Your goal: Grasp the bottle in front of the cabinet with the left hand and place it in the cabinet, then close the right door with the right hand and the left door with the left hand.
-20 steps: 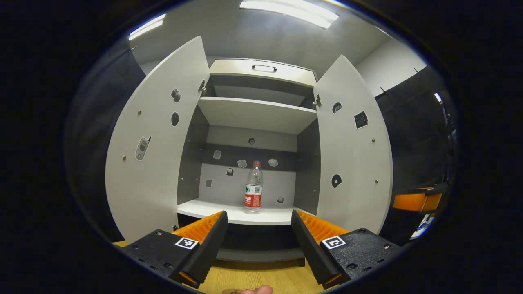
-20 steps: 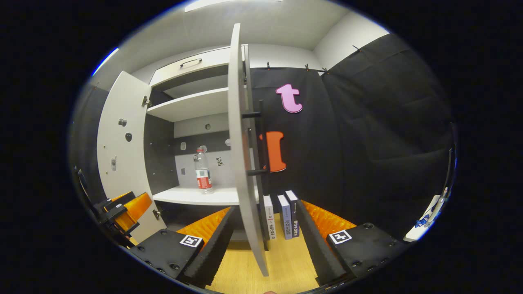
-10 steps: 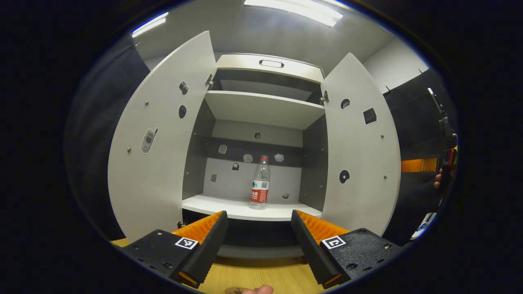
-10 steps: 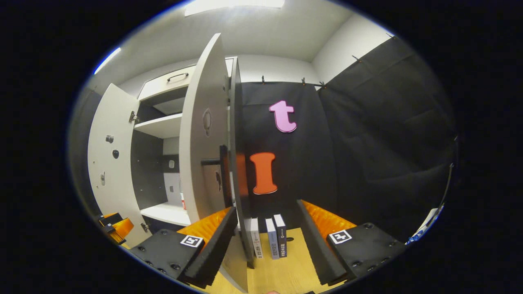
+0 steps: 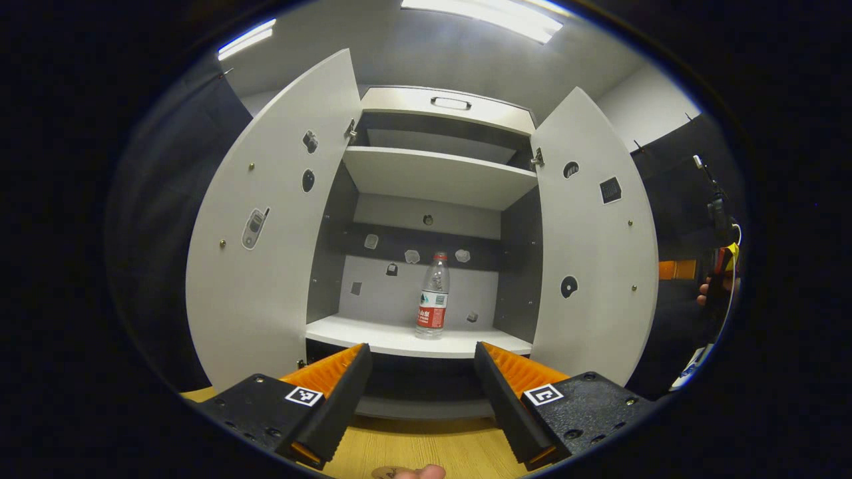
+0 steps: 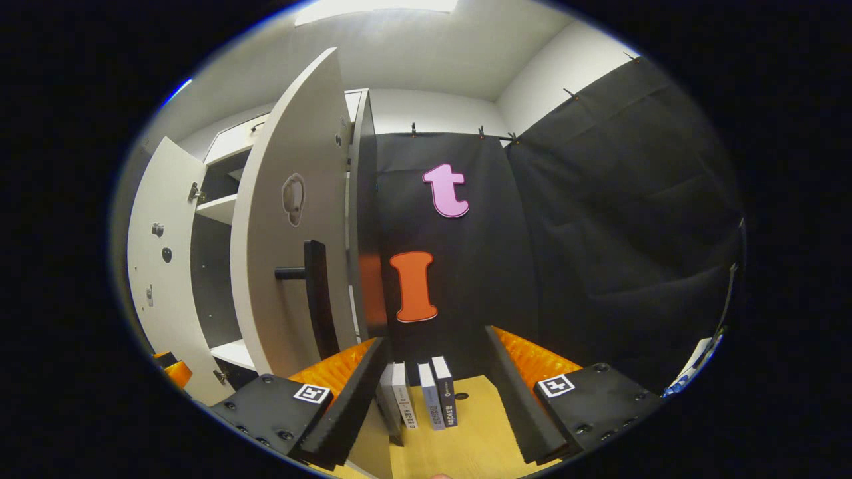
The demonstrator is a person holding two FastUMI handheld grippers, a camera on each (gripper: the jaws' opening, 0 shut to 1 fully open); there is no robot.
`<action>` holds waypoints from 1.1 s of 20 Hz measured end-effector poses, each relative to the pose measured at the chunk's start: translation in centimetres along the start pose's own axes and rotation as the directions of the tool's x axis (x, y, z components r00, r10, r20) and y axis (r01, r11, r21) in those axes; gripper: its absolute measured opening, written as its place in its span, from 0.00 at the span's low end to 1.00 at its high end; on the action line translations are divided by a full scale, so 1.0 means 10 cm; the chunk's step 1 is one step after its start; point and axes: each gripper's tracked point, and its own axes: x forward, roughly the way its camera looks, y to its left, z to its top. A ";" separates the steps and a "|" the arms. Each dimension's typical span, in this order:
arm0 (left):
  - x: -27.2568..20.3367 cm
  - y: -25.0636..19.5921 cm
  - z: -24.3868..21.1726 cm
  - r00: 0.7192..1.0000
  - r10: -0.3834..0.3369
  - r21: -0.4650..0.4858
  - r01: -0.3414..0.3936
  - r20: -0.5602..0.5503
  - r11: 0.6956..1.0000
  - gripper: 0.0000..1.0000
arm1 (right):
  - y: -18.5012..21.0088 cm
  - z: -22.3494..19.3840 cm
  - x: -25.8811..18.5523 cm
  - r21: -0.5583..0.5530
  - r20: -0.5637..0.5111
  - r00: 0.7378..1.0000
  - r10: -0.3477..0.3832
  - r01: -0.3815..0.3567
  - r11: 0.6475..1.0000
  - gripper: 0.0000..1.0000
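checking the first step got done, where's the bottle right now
In the left gripper view the bottle stands upright on the cabinet's lower shelf, right of centre, between the two open doors.

The place was a recording booth made to look like a home corner, not a real lived-in room. Black cloth [image 6: 599, 219] was pinned along the white walls as a backdrop, and long ceiling lights [image 5: 482, 12] shone from above. A white cabinet [image 5: 436, 176] with small stickers on its open doors stood on a wooden desk [image 6: 466, 432], and three books [image 6: 426, 402] stood upright beside the cabinet; a person's hand [image 5: 703, 296] was at the edge in the left gripper view.
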 end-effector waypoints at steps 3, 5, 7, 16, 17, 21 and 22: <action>-0.07 0.07 -0.01 1.000 0.027 0.011 -0.027 -0.006 1.000 0.94 | 0.03 0.00 -0.02 0.002 0.002 1.000 0.020 -0.020 1.000 0.95; -0.11 0.12 -0.03 0.999 0.038 -0.010 -0.038 -0.004 0.999 0.94 | 0.10 -0.02 -0.03 0.009 -0.010 0.999 0.041 -0.041 0.999 0.97; -0.10 0.15 -0.08 0.999 0.031 -0.023 -0.031 -0.020 0.999 0.94 | 0.16 -0.04 -0.03 0.021 -0.024 0.999 0.046 -0.046 0.999 0.96; 0.13 0.62 -0.09 1.000 -0.016 0.028 0.017 -0.020 0.999 0.94 | 0.95 -0.13 -0.14 0.079 -0.019 0.997 0.068 -0.066 0.995 0.96; 0.13 0.67 -0.10 0.999 -0.020 0.023 0.021 -0.025 1.000 0.94 | 1.06 -0.14 -0.13 0.080 -0.023 0.997 0.074 -0.072 0.994 0.96; 0.17 0.86 -0.12 0.999 -0.018 -0.012 0.017 -0.031 1.000 0.95 | 1.49 -0.19 -0.11 0.083 -0.037 0.993 0.113 -0.110 0.990 0.96; 0.17 0.90 -0.12 0.999 -0.015 -0.015 0.015 -0.030 1.000 0.95 | 1.61 -0.20 -0.11 0.091 -0.038 0.991 0.125 -0.121 0.988 0.96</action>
